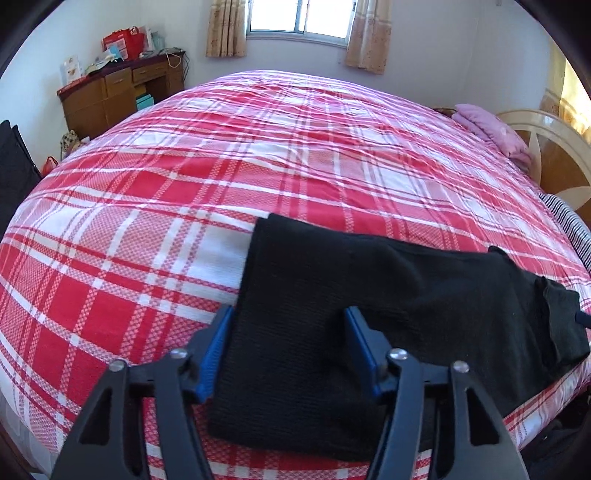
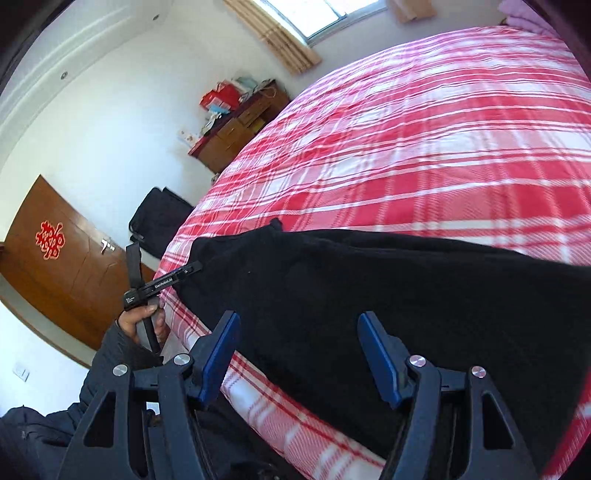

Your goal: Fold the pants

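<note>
In the left wrist view a bed (image 1: 184, 177) with a red and white checked cover fills the room; a window (image 1: 299, 16) with curtains is behind it and a wooden desk (image 1: 110, 96) stands at the far left; the black pants (image 1: 369, 295) lie near the front edge, and the left gripper (image 1: 290, 325) has its blue fingers (image 1: 218, 350) on each side of one end, the cloth filling the gap, though I cannot tell if they press it.

In the right wrist view a brown door (image 2: 62, 273) is at the left; the right gripper (image 2: 299, 332) hangs with its fingers (image 2: 376, 350) apart over the pants (image 2: 406, 314), holding nothing.
</note>
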Demonstrator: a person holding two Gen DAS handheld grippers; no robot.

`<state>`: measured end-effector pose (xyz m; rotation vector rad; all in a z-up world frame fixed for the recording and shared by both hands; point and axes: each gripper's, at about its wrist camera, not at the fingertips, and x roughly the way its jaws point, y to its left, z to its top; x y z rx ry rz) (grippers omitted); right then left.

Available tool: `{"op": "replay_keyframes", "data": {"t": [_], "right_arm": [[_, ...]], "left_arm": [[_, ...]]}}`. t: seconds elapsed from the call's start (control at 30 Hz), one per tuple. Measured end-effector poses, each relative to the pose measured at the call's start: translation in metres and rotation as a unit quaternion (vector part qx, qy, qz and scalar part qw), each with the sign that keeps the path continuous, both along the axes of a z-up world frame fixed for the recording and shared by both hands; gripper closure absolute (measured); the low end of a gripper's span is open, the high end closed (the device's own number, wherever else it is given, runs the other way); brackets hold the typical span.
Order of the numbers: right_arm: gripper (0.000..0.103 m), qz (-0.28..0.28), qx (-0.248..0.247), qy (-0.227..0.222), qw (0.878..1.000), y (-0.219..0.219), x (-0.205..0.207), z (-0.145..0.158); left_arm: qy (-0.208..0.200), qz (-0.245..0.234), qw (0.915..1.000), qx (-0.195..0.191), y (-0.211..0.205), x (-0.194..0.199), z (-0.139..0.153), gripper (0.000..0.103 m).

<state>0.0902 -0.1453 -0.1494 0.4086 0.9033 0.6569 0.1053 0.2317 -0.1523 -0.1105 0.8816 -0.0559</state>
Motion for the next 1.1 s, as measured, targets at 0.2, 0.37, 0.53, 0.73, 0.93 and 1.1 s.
{"op": "replay_keyframes", "data": {"t": [0.2,0.37,0.53,0.73,0.93,1.1], "right_arm": [[0.035,-0.029,0.026,-0.006,0.999,-0.023,-0.002,0.003],[0.035,-0.050,0.030,0.006,0.998,-0.031,0.002,-0.005],[0.035,-0.068,0.030,0.003,0.997,-0.042,-0.003,-0.001],[0.035,-0.090,0.013,-0.004,0.996,-0.061,-0.011,0.008],[0.035,-0.118,0.009,0.000,0.993,-0.089,-0.030,0.005],[0.035,-0.146,0.005,0.004,0.989,-0.112,-0.038,-0.002]], "left_arm": [[0.007,0.000,0.9997,-0.024,0.004,0.000,0.002,0.057],[0.017,-0.003,0.9956,-0.092,0.014,0.001,0.003,0.080],[0.006,-0.006,0.9941,-0.108,0.012,-0.004,0.016,0.081],[-0.018,-0.021,0.9886,-0.148,0.000,-0.015,0.049,0.081],[-0.046,-0.072,0.9811,-0.174,-0.041,-0.024,0.089,0.082],[-0.067,-0.130,0.9749,-0.168,-0.091,-0.025,0.121,0.082]]}}
